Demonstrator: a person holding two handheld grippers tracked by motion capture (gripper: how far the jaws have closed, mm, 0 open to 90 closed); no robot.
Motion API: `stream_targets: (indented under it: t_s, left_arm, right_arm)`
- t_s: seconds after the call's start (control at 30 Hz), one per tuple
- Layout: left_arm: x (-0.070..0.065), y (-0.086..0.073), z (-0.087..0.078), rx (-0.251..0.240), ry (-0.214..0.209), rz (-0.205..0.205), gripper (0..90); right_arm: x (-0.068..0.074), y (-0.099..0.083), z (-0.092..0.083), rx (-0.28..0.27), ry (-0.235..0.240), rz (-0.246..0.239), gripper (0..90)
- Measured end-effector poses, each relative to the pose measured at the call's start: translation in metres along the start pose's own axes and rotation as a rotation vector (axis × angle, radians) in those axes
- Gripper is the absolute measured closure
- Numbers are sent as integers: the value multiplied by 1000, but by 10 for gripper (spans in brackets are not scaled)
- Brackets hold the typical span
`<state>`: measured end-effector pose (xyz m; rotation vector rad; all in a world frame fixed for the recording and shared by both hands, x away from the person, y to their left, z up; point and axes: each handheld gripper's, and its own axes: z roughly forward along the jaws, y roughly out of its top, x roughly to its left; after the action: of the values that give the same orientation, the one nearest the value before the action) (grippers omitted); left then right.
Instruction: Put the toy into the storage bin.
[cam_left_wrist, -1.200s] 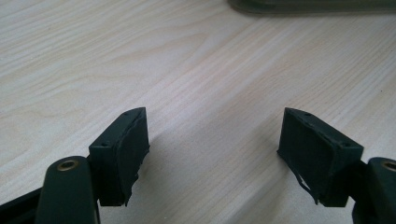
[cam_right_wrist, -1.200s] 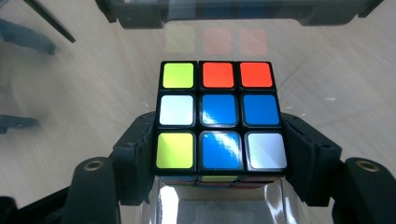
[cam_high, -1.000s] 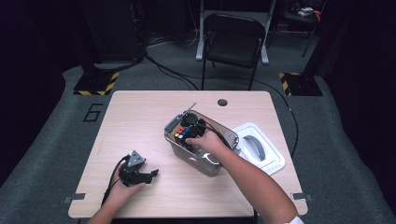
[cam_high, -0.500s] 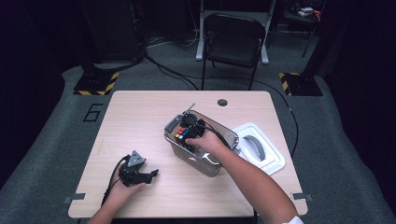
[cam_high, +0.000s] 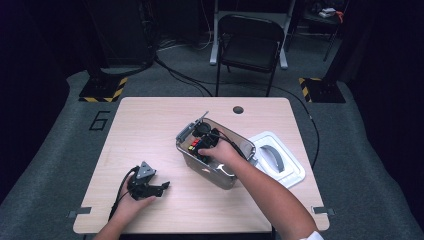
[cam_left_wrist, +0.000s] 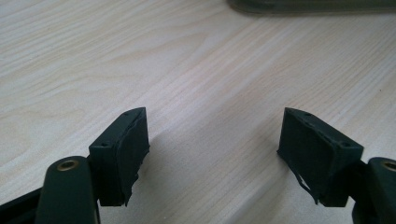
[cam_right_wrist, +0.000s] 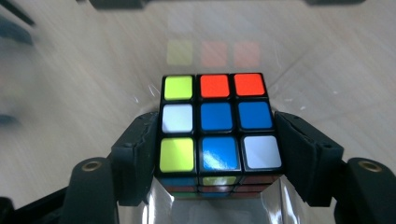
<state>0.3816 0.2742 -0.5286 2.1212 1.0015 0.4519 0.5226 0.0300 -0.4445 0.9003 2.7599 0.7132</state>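
Observation:
A scrambled Rubik's cube (cam_right_wrist: 217, 123) sits between my right gripper's (cam_right_wrist: 217, 127) jaws, and both pads press its sides. Its top face shows yellow-green, red, white and blue tiles. In the high view the right gripper (cam_high: 205, 140) is down inside a clear plastic bin (cam_high: 220, 172) at mid-table, with the cube (cam_high: 195, 145) at the bin's left end. A faint reflection of the cube shows in the bin wall ahead. My left gripper (cam_high: 161, 188) rests on the table near its front left edge. In its own view the left gripper (cam_left_wrist: 215, 128) is open over bare wood.
The bin's white lid (cam_high: 278, 161) lies on the table right of the bin. A small cable hole (cam_high: 238, 109) is near the table's far edge. A black folding chair (cam_high: 252, 45) stands beyond the table. Bare light wood lies between the left gripper and the bin.

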Motion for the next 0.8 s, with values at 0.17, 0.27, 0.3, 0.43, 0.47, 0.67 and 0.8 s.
stream_targets:
  t_s: [0.17,0.27,0.3,0.43,0.47,0.67,0.8]
  left_arm:
    - [0,0,0,0,0,0,243]
    - [0,0,0,-2,1,-1,243]
    - [0,0,0,-2,1,-2,243]
    - [0,0,0,1,1,3,242]
    - [0,0,0,1,2,3,243]
    - [0,0,0,-1,3,4,242]
    - [0,0,0,-1,3,2,242]
  right_arm:
    - [-1,1,-3,-11,-5,2,308]
    - [-1,1,-8,-36,4,23,308]
    - [-1,1,-10,-45,4,22,308]
    - [-2,1,-16,-53,3,21,310]
    - [-2,1,-17,-52,5,28,311]
    - [-1,0,-24,-59,-1,16,323]
    - [0,-2,-29,-52,6,9,326]
